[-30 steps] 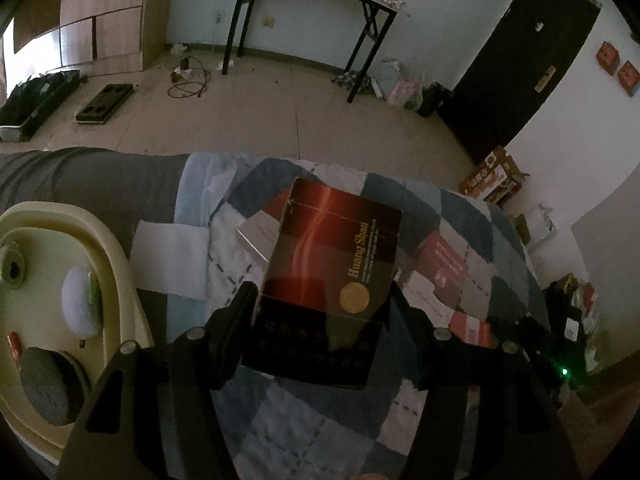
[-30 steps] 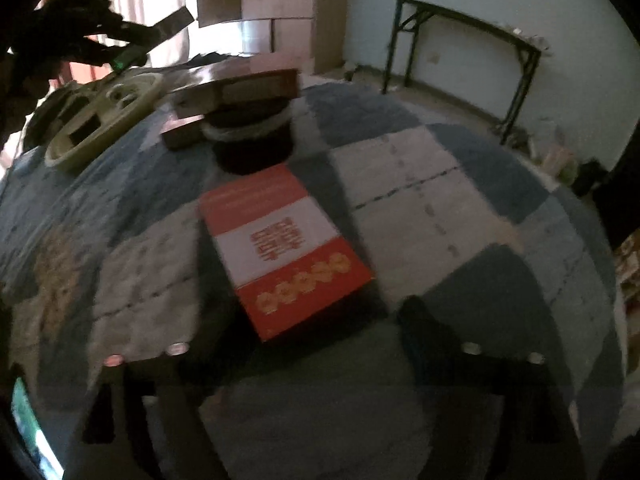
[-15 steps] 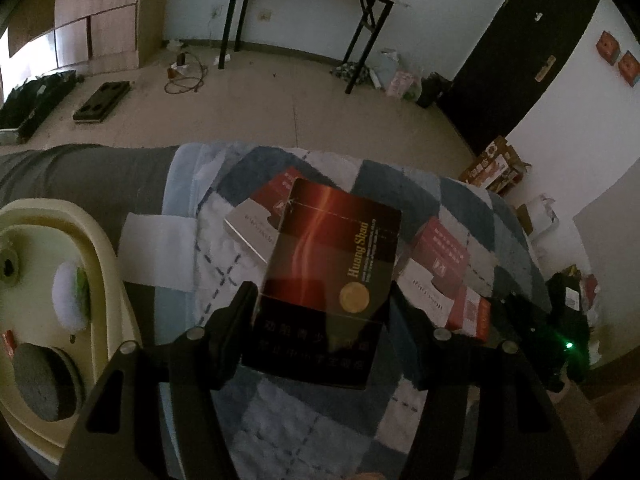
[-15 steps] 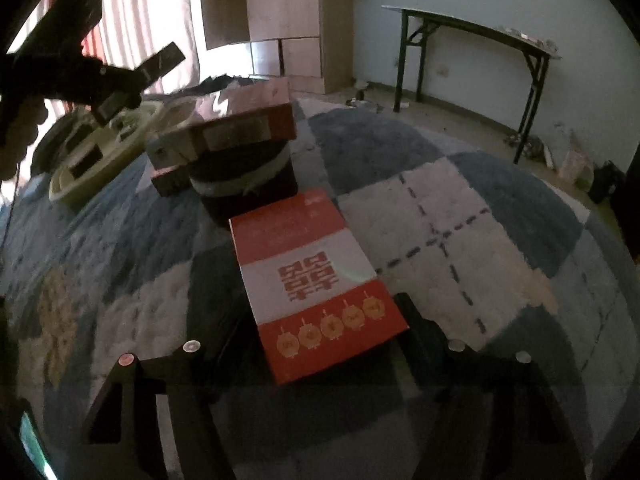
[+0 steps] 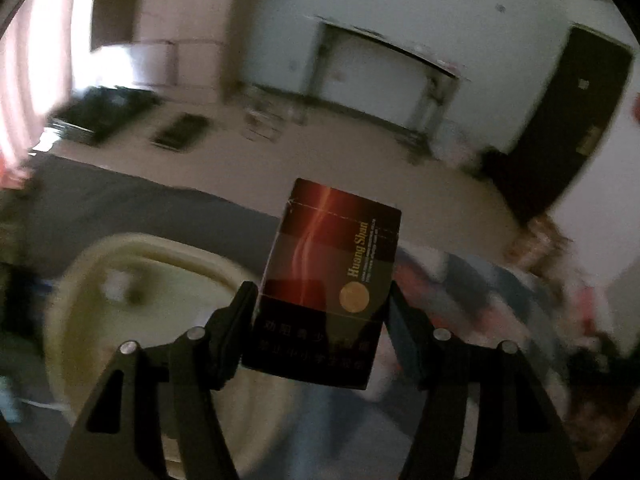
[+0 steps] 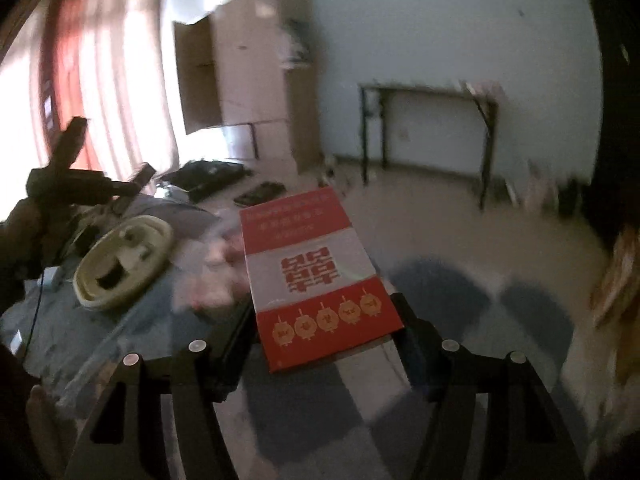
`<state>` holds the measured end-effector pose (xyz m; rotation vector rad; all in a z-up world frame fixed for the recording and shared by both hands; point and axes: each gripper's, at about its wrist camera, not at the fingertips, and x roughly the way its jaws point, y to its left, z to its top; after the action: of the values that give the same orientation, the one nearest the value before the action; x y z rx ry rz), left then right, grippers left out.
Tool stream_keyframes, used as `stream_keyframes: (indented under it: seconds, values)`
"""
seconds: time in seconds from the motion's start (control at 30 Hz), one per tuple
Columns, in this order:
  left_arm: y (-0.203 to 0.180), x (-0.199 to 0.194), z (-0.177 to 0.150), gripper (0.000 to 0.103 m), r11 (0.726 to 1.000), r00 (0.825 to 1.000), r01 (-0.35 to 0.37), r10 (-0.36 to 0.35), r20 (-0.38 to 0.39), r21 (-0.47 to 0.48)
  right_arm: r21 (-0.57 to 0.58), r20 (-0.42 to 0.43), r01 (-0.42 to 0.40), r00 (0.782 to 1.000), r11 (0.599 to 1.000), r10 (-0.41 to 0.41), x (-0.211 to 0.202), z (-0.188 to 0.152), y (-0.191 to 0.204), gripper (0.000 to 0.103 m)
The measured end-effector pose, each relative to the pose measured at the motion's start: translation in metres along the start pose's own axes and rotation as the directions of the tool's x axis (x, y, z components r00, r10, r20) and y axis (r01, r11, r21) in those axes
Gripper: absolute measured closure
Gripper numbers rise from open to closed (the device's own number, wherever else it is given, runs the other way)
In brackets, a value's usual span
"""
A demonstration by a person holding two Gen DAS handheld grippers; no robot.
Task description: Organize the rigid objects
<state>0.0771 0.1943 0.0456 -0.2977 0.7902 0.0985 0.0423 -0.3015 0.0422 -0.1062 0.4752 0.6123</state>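
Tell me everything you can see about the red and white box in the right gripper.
The red and white box is a flat, rectangular carton, probably glossy card. Red bands run across the top and bottom and a white band across the middle, with a red double-happiness sign; a row of five gold lanterns decorates the lower band. The right gripper is shut on its near end, one finger on each long side. It is lifted above the checked blanket, tilted, far end raised.

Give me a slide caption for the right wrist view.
Right gripper holds a red-and-white box above the checked blanket.
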Motion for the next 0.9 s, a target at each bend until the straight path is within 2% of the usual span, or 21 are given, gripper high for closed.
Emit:
stream_keyframes:
  seconds: [0.07,0.17,0.37,0.47,0.5,0.57,0.63,0.7,0.77,0.9]
  values:
    - [0.030,-0.009,0.003,0.039,0.994,0.994,-0.105,0.106,0.030,-0.034,-0.005,0.020,-0.028,0.999,1.000,0.029,0.004,0.023,0.032,0.039]
    - [0.074,-0.012,-0.002,0.039,0.981,0.987,-0.158,0.161,0.020,-0.110,-0.018,0.027,-0.101,0.995,0.995,0.101,0.022,0.043,0.076,0.039]
    - [0.140,0.010,-0.027,0.039,0.958,0.984,-0.176,0.172,-0.038,-0.228,-0.081,-0.096,-0.275,0.959,0.958,0.267,0.097,0.054,0.190,0.040]
    - [0.176,0.029,-0.050,0.039,0.904,0.983,-0.180,0.149,-0.110,-0.387,-0.155,-0.220,-0.346,0.925,0.925,0.309,0.140,0.045,0.244,0.040]
    - [0.185,0.035,-0.056,0.039,0.887,0.982,-0.181,0.141,-0.125,-0.426,-0.167,-0.250,-0.358,0.917,0.919,0.312,0.151,0.043,0.253,0.040]
    - [0.194,0.043,-0.062,0.039,0.874,0.979,-0.195,0.144,-0.147,-0.446,-0.193,-0.313,-0.383,0.897,0.903,0.313,0.173,0.039,0.273,0.040]
    - [0.201,0.053,-0.068,0.039,0.868,0.974,-0.204,0.134,-0.182,-0.454,-0.220,-0.342,-0.395,0.888,0.892,0.309,0.186,0.040,0.284,0.040]
    - [0.202,0.060,-0.070,0.039,0.874,0.971,-0.202,0.120,-0.207,-0.441,-0.216,-0.351,-0.417,0.877,0.883,0.328,0.203,0.045,0.291,0.040]
    - [0.202,0.067,-0.071,0.040,0.885,0.964,-0.213,0.122,-0.234,-0.415,-0.150,-0.374,-0.427,0.859,0.892,0.348,0.225,0.053,0.286,0.040]
    - [0.203,0.076,-0.074,0.040,0.892,0.960,-0.212,0.114,-0.255,-0.400,-0.151,-0.401,-0.371,0.870,0.916,0.286,0.265,0.063,0.286,0.040]
